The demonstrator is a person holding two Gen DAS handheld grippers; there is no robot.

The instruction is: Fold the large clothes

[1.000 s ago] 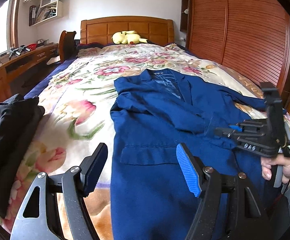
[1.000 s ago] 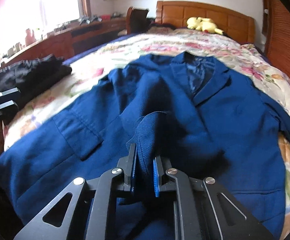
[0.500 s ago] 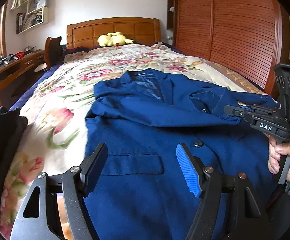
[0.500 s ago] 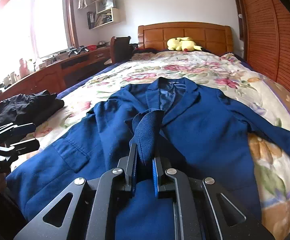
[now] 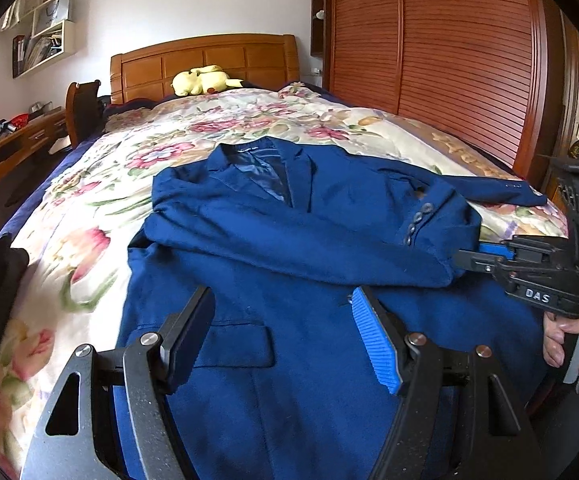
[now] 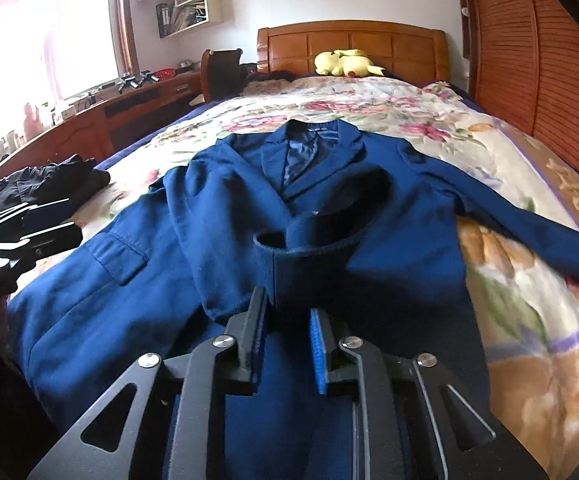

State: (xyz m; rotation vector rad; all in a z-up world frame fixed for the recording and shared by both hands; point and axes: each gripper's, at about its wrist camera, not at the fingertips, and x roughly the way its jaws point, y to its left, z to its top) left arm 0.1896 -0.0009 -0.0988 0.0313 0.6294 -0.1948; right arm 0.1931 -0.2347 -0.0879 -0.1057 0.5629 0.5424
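Note:
A dark blue blazer (image 5: 289, 248) lies face up on the bed's floral blanket (image 5: 101, 208), collar toward the headboard. One sleeve (image 5: 289, 240) is folded across its chest, and its cuff (image 6: 301, 256) rests just ahead of my right gripper (image 6: 287, 306). The right gripper's jaws are opening; blue cloth shows in the gap, but the pads are off it. In the left wrist view that gripper (image 5: 473, 258) sits at the cuff's end, held by a hand (image 5: 569, 340). My left gripper (image 5: 281, 304) hovers open over the blazer's lower front near a pocket flap (image 5: 241, 344), holding nothing.
A pile of black clothes (image 6: 49, 180) lies at the bed's left edge. A yellow plush toy (image 5: 201, 80) sits by the wooden headboard (image 5: 209, 60). A slatted wooden wardrobe (image 5: 449, 60) runs along the right side, and a desk (image 6: 109, 116) and chair (image 6: 221, 72) stand on the left.
The right gripper carried the sleeve across the blazer's chest, then its jaws parted from the cuff. Both grippers shifted sideways along the bed's foot.

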